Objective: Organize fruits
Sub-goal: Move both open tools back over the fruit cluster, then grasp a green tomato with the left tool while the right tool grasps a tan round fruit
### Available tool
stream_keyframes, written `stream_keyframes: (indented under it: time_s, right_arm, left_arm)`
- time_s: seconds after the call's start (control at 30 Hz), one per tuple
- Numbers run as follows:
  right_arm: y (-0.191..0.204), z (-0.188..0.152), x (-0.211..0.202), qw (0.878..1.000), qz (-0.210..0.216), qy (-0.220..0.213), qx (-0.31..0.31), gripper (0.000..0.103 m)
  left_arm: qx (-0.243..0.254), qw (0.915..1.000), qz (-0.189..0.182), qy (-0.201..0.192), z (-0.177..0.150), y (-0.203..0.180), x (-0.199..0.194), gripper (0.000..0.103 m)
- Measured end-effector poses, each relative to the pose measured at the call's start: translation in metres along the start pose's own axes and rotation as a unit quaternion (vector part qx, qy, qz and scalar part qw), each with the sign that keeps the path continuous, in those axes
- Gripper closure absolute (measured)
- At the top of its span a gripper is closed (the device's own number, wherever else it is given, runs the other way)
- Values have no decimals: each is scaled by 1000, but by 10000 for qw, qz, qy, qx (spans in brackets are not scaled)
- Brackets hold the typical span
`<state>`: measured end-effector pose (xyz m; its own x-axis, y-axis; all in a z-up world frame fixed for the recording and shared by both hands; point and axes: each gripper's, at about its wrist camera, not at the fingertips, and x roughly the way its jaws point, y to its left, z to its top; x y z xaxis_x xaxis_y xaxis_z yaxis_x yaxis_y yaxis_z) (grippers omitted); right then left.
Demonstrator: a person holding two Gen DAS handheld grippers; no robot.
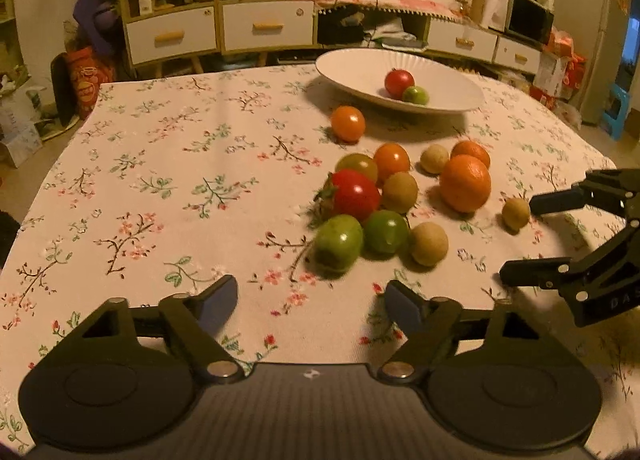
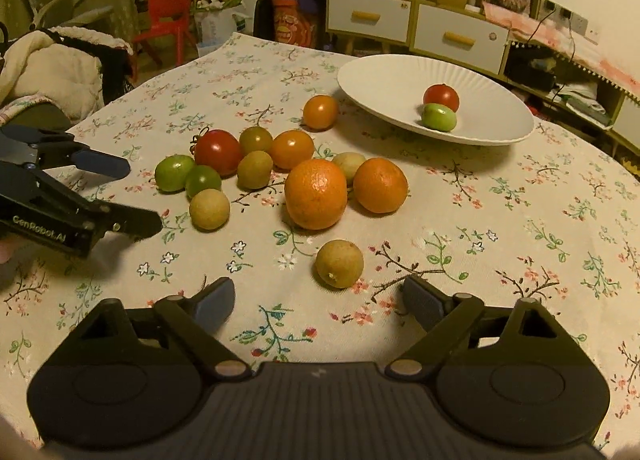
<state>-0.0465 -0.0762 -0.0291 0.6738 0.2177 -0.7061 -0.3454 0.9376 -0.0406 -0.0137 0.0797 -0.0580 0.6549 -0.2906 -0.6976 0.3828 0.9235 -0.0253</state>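
Note:
A white plate (image 1: pixel 360 80) (image 2: pixel 380 76) at the far side of the table holds a red tomato (image 1: pixel 399 83) and a green tomato (image 1: pixel 416 95). On the floral cloth lie several loose tomatoes, small tan fruits and two oranges (image 2: pixel 316 193). My left gripper (image 1: pixel 312 294) is open, and a green tomato (image 1: pixel 339 244) lies just beyond its fingertips. My right gripper (image 2: pixel 318 292) is open too. A lone tan fruit (image 2: pixel 339 263) sits just ahead of its fingertips, touching neither pad. Each gripper shows in the other's view: right gripper (image 1: pixel 522 240), left gripper (image 2: pixel 140 196).
The table's far edge runs behind the plate. Beyond it stand a drawer cabinet (image 1: pixel 172 36), an orange bag (image 1: pixel 86 80) and a red chair (image 2: pixel 170 16). A padded seat with a pale blanket (image 2: pixel 48 64) is at the table's left side.

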Motion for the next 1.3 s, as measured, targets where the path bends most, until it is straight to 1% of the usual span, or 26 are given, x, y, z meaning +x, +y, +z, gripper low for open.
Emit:
stream_keyframes:
  time_s: [0.1,0.17,0.2,0.27,0.3,0.33,0.37,0.5,0.63,0.7,0.77,0.87,1.3]
  right_arm:
    - [-2,0,0,10000,-41,-51,30,22]
    - [-2,1,0,9999,-88,-72,55,29]
    - [-2,2,1,9999,-111,-80,66,32]
    - [-3,3,0,9998,-128,-98,83,42]
    - [-4,3,0,9998,-120,-109,90,45]
    - [-4,4,0,9998,-104,-115,99,50]
    - [-4,4,0,9999,-77,-107,109,52]
    - [-5,5,0,9999,-37,-97,79,59]
    - [-4,5,-1,9999,22,-90,59,66]
    - [-5,6,-1,9999,37,-84,77,70]
    - [-6,7,-1,9999,57,-80,123,76]
    - [-9,7,-2,9997,77,-80,194,80]
    - [-10,13,-5,9996,111,-110,234,80]
  left_arm:
    - [-5,10000,-4,-84,1,0,0,33]
    - [-1,9999,-38,-160,1,-1,0,39]
    - [-7,9998,-51,-192,2,-1,1,40]
    - [-3,9997,-69,-245,3,-1,3,46]
    - [-3,9996,-86,-266,3,-2,4,48]
    - [-9,9996,-100,-277,4,-2,4,52]
    - [-23,9995,-118,-281,5,-2,5,55]
    - [-62,9994,-207,-289,7,-3,5,64]
    - [-66,9992,-279,-282,9,-4,6,75]
    - [-78,9991,-328,-269,9,-4,6,75]
    - [-74,9991,-324,-259,10,-5,6,75]
    - [-77,9991,-344,-224,10,-5,5,75]
    - [-250,9991,-334,-9,17,-4,-2,75]
